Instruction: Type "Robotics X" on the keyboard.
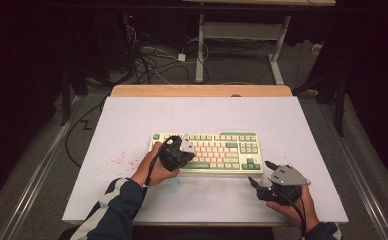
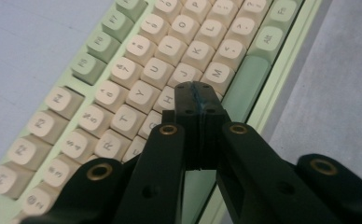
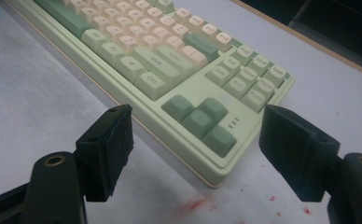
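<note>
Green keyboard (image 1: 206, 151) lies mid-frame; the left gripper (image 2: 195, 93), jaws together, hangs over its keys; the right gripper (image 1: 261, 174), jaws apart, sits lower right.

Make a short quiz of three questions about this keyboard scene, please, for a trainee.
1. True or false: the left tool has its jaws shut and is over the letter keys of the keyboard.
2. Which is nearest the right tool? A. the function keys B. the arrow keys C. the space bar
3. Fill in: the red specks lie on the white ____ to the left of the keyboard.

Key:
1. True; the jaws meet above the H key.
2. B; the open jaws frame the corner with the arrow keys.
3. Table top.
</note>
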Tool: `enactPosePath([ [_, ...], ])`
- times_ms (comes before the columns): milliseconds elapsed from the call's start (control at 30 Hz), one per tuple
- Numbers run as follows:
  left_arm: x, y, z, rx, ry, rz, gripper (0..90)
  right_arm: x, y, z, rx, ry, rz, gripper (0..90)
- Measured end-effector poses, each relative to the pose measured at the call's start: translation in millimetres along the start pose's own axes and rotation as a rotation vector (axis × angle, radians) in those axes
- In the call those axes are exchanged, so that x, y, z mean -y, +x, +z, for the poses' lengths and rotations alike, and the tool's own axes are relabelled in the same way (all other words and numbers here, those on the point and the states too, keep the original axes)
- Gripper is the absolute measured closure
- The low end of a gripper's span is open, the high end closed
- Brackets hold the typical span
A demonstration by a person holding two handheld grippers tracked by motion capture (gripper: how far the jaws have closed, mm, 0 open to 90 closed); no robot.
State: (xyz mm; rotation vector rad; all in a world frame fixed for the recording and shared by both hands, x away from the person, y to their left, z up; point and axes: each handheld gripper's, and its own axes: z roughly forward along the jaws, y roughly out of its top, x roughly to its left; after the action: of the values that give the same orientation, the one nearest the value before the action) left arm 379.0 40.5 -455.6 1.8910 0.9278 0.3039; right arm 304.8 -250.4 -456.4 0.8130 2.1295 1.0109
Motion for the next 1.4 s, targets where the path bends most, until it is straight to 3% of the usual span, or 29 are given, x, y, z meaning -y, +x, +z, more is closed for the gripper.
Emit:
enactPosePath([
  [267,5.7,0.7,8.3,-0.027,0.019,0.017,87.5,0.3,0.4,0.5,-0.009,0.003,-0.006,27.6],
  [333,4.8,1.1,6.9,-0.019,0.013,0.006,87.5,0.3,0.7,0.7,-0.008,0.006,-0.012,27.6],
  [533,-5.9,3.1,-14.2,-0.015,-0.096,0.020,84.6,-0.6,-0.2,-1.5,-0.003,-0.005,-0.008,27.6],
  [567,-7.4,4.2,-18.4,-0.009,-0.112,0.016,83.0,-0.5,-0.5,-1.7,-0.001,-0.006,-0.009,27.6],
  [600,-8.3,4.9,-21.8,-0.006,-0.132,0.014,74.5,-0.4,-0.6,-1.9,-0.002,-0.006,-0.005,27.6],
  [700,-8.5,9.6,-29.5,-0.038,-0.181,0.027,71.8,-0.5,-0.7,-2.0,0.003,-0.004,-0.006,27.7],
  [767,-7.5,12.3,-34.7,-0.048,-0.211,0.030,62.9,-0.5,-0.9,-2.1,0.005,-0.005,-0.004,27.9],
  [933,-4.5,16.6,-48.4,-0.047,-0.251,0.054,52.6,-0.4,-2.1,-1.9,0.013,-0.003,0.000,28.2],
  [1067,0.0,20.8,-56.2,-0.082,-0.283,0.072,40.9,-0.3,-2.4,-2.0,0.015,-0.002,0.003,28.3],
  [1233,6.3,27.1,-65.9,-0.111,-0.318,0.066,28.6,-0.6,-3.8,-2.4,0.020,-0.003,0.002,28.4],
  [1400,16.6,31.0,-75.4,-0.130,-0.349,0.074,21.8,-1.0,-4.2,-3.3,0.025,-0.006,0.004,28.4],
])
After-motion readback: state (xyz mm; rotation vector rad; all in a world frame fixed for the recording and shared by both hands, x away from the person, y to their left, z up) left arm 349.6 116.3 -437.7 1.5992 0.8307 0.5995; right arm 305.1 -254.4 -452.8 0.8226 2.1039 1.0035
